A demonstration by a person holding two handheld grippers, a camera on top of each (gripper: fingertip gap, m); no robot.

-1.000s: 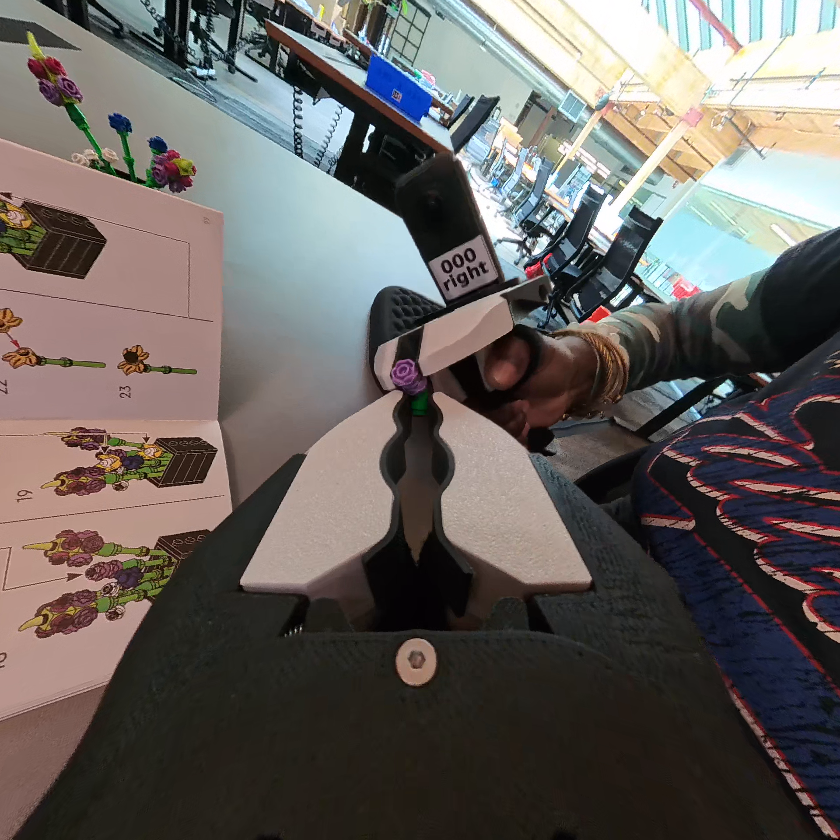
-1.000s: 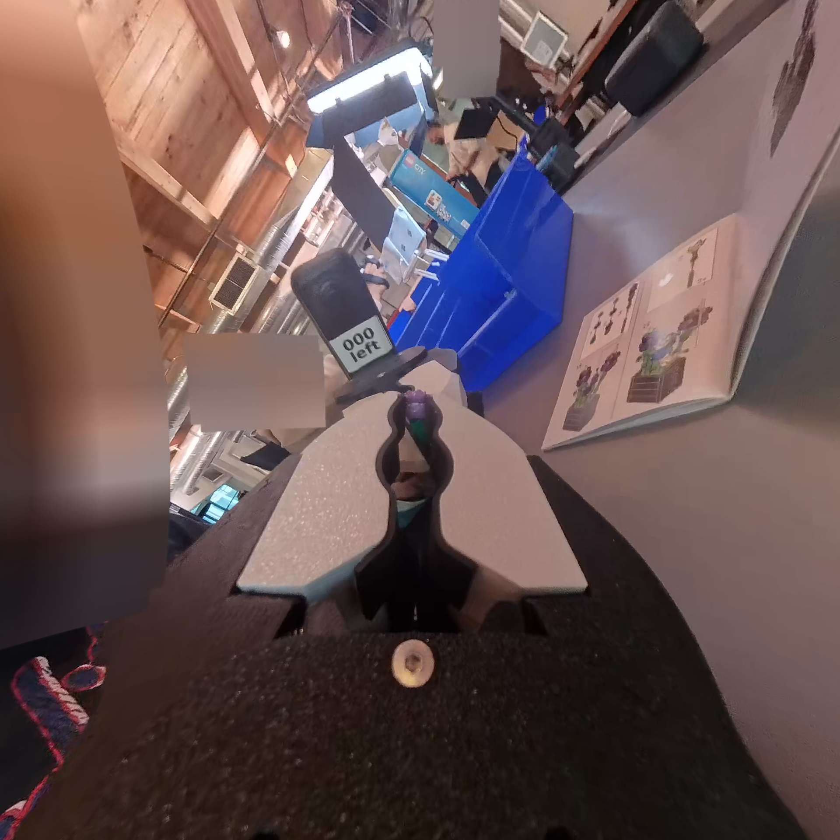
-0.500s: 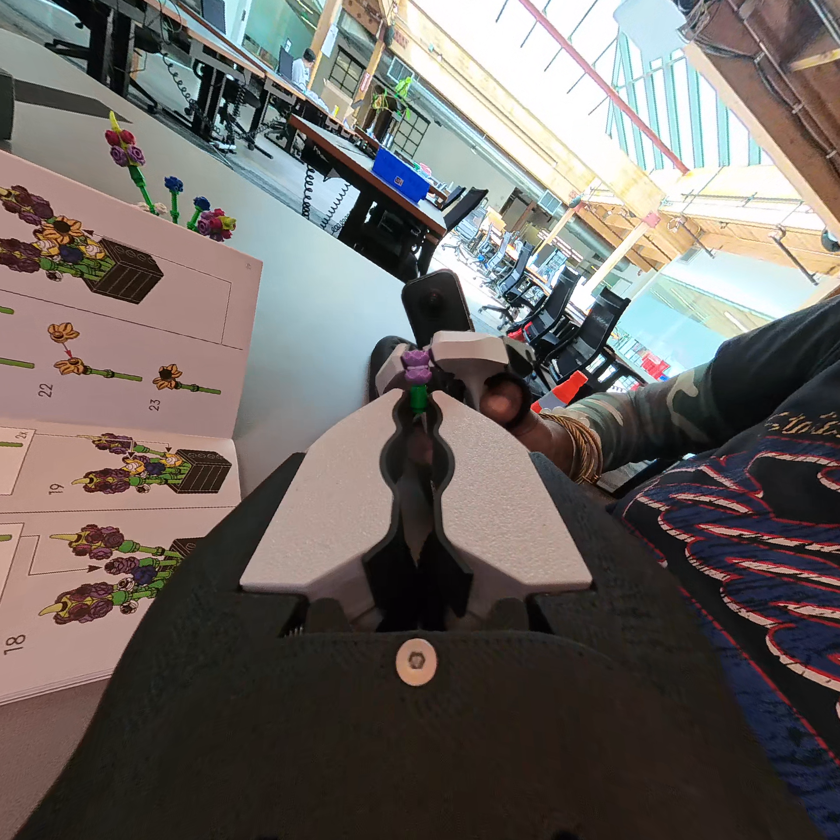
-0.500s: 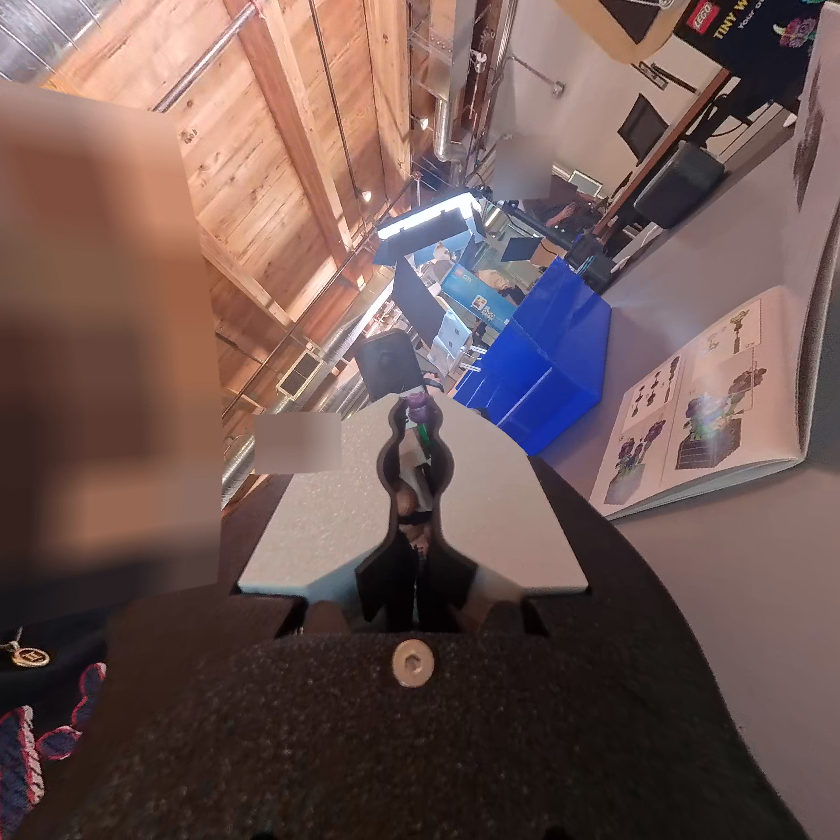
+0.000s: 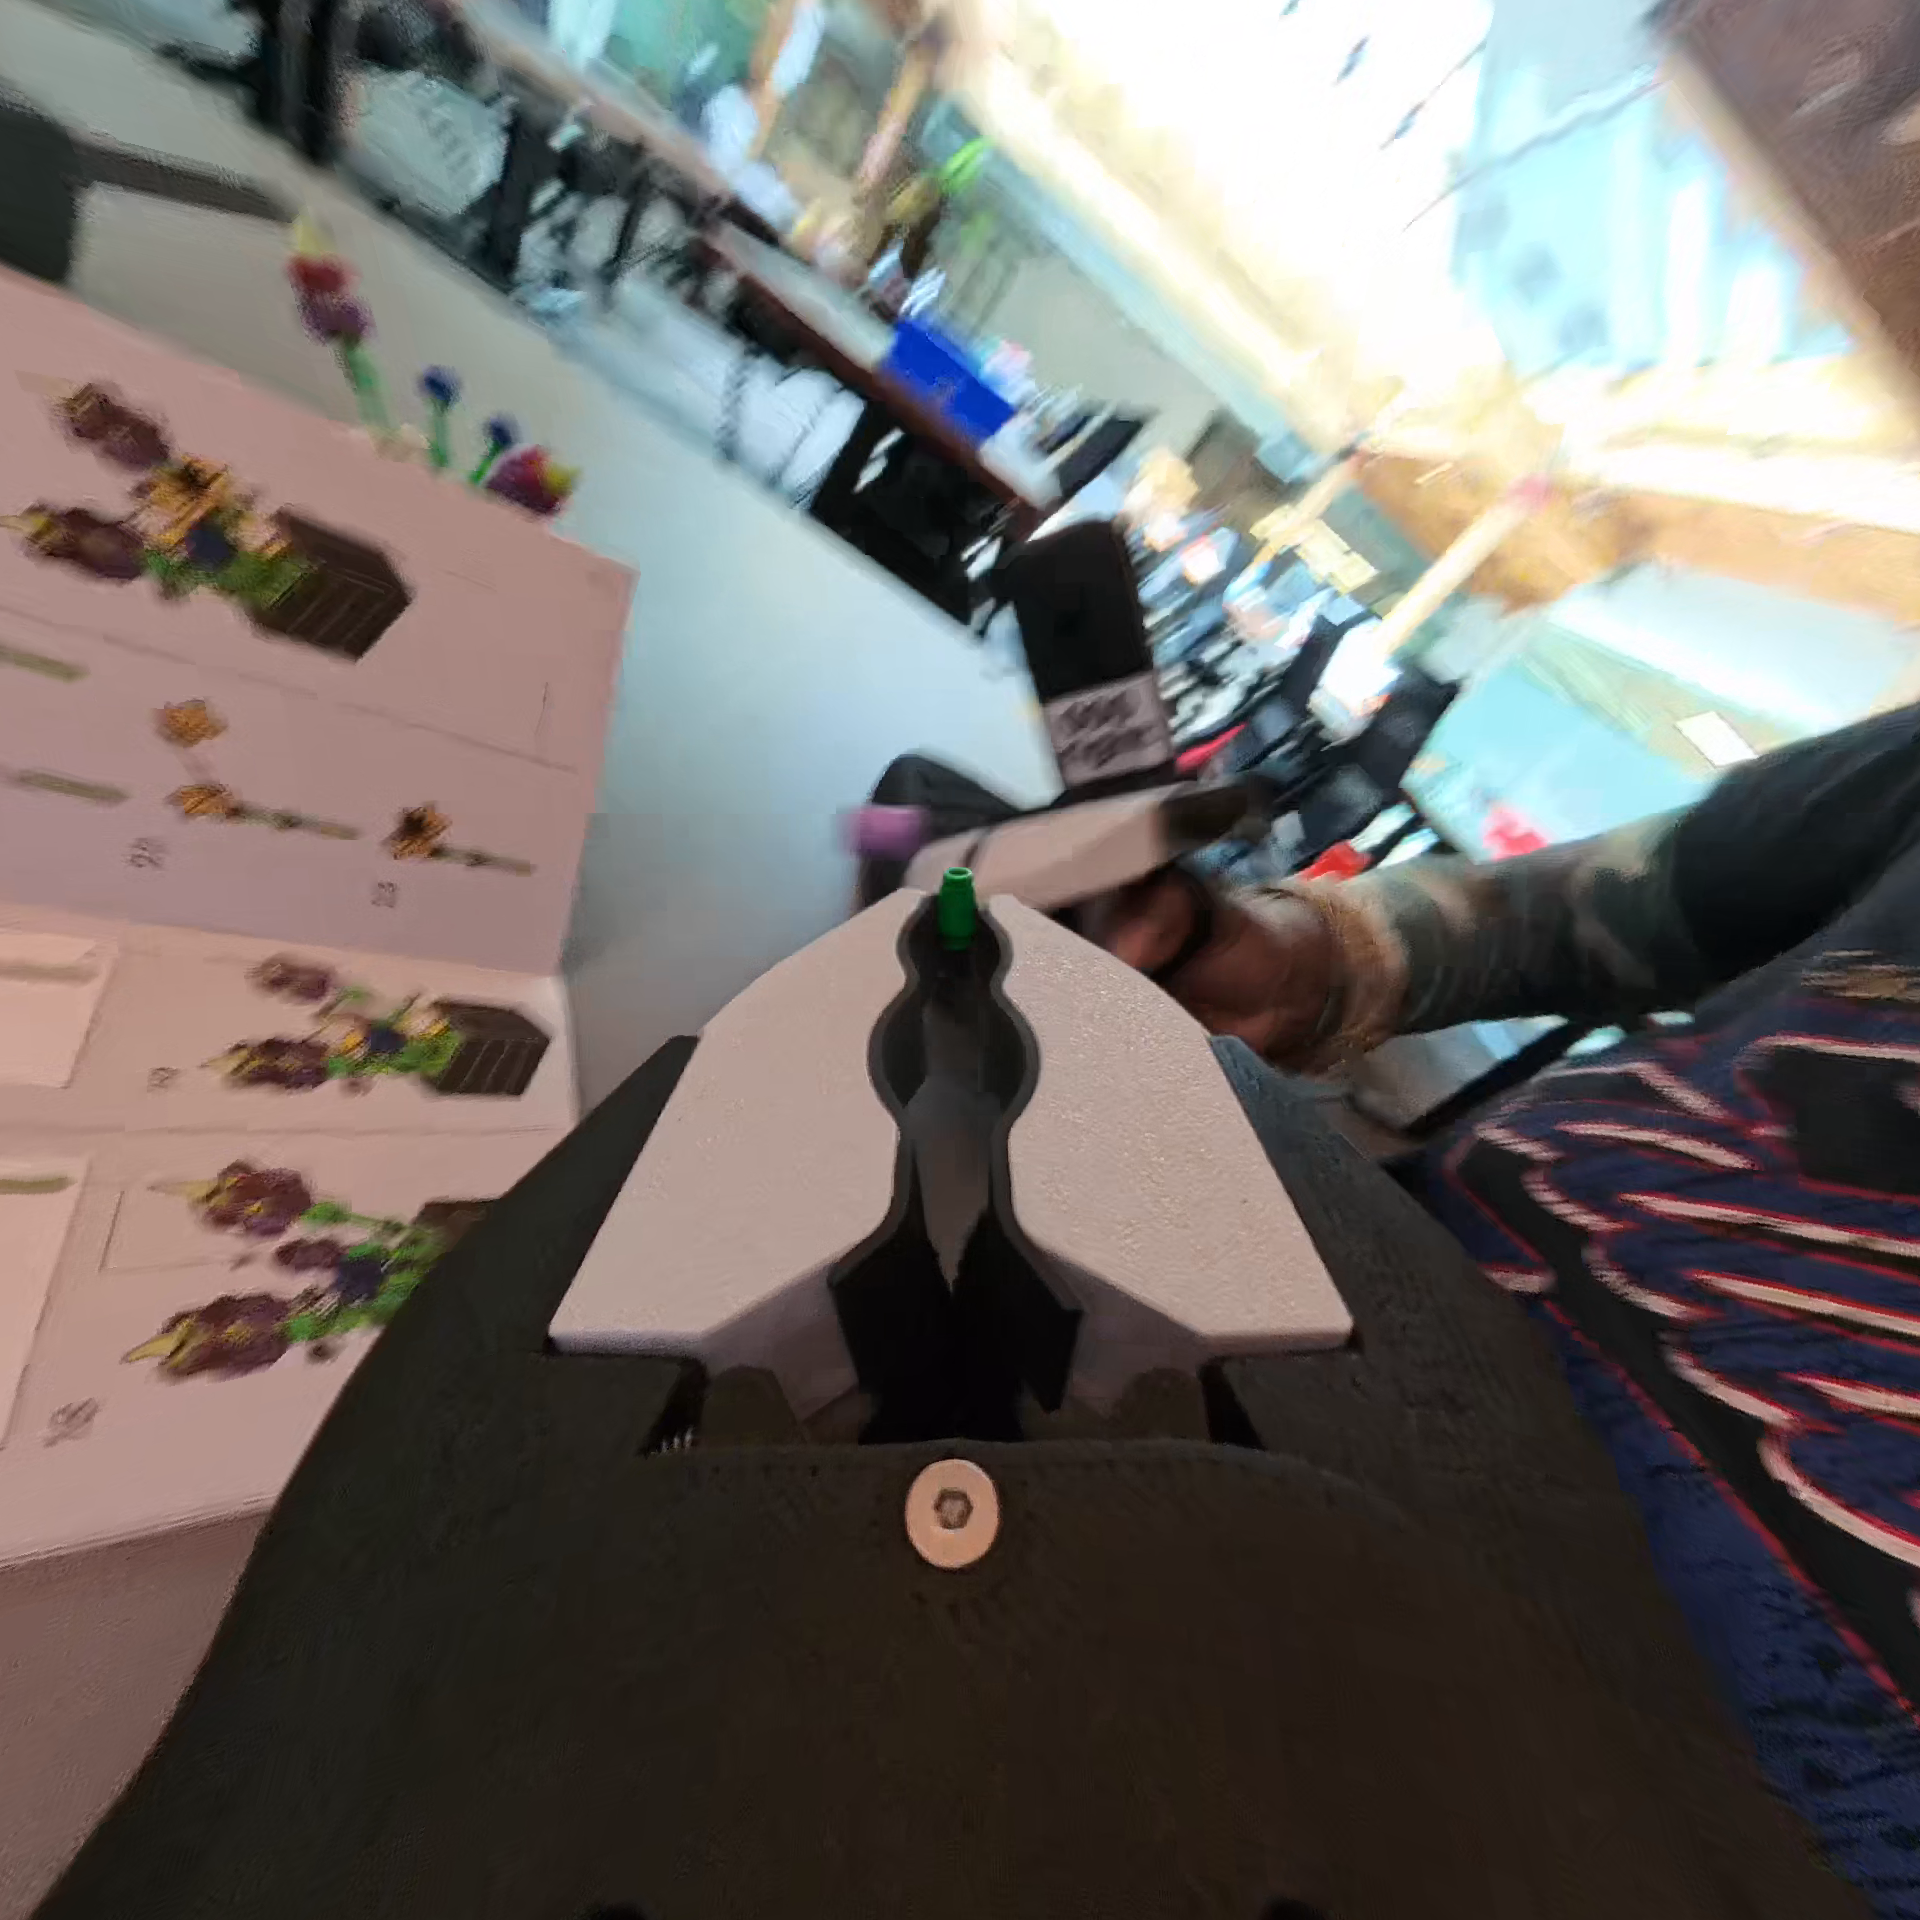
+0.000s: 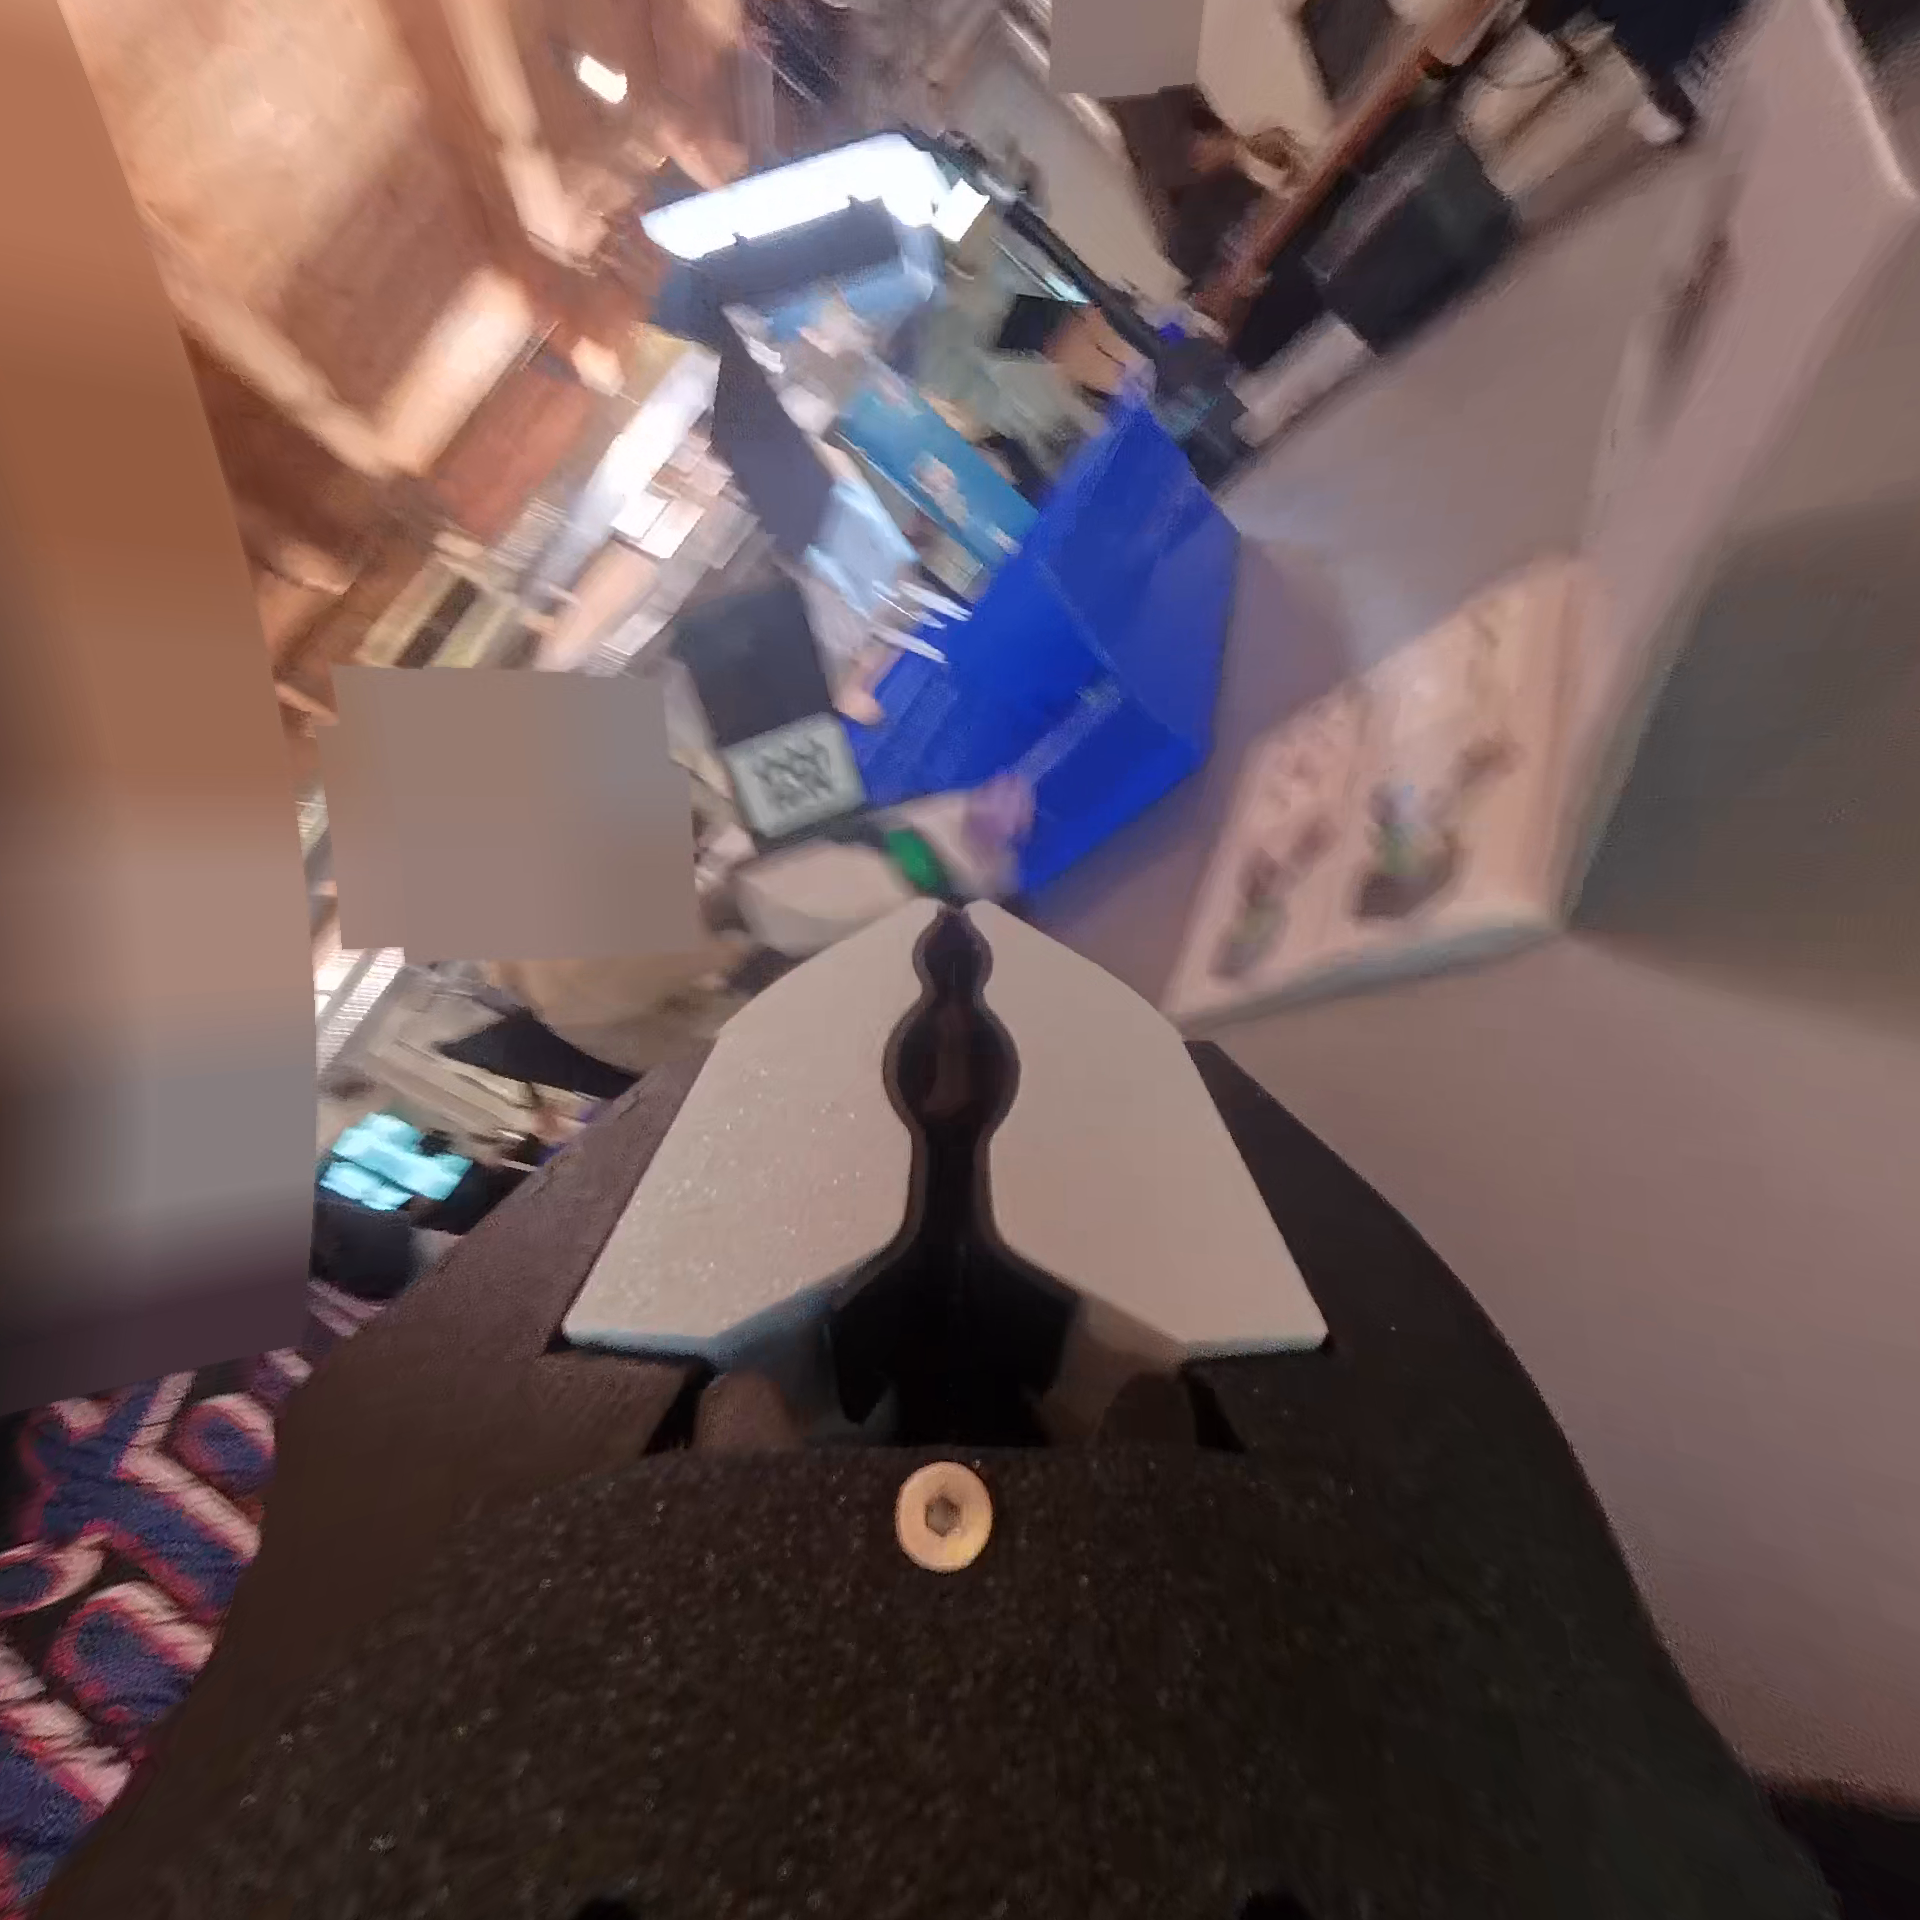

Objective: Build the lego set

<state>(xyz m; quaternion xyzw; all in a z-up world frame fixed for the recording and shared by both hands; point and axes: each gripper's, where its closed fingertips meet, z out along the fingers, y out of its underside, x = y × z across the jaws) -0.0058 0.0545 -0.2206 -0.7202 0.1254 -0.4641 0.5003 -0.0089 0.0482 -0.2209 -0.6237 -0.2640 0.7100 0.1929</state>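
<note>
Jaws: our left gripper point(image 5: 954, 914) pinches a green stem point(image 5: 955, 912), our right gripper point(image 5: 883, 831) clamps a blurred purple flower point(image 5: 886, 828) just beside it, booklet point(image 5: 260, 831) left.

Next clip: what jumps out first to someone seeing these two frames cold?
The bright green stem piece pinched at the tip of the left tongs, dead centre of the left wrist view. Just beyond it, up and to the left, a blurred purple flower piece sits at the tip of the right tongs. The open instruction booklet fills the table on the left.
</note>
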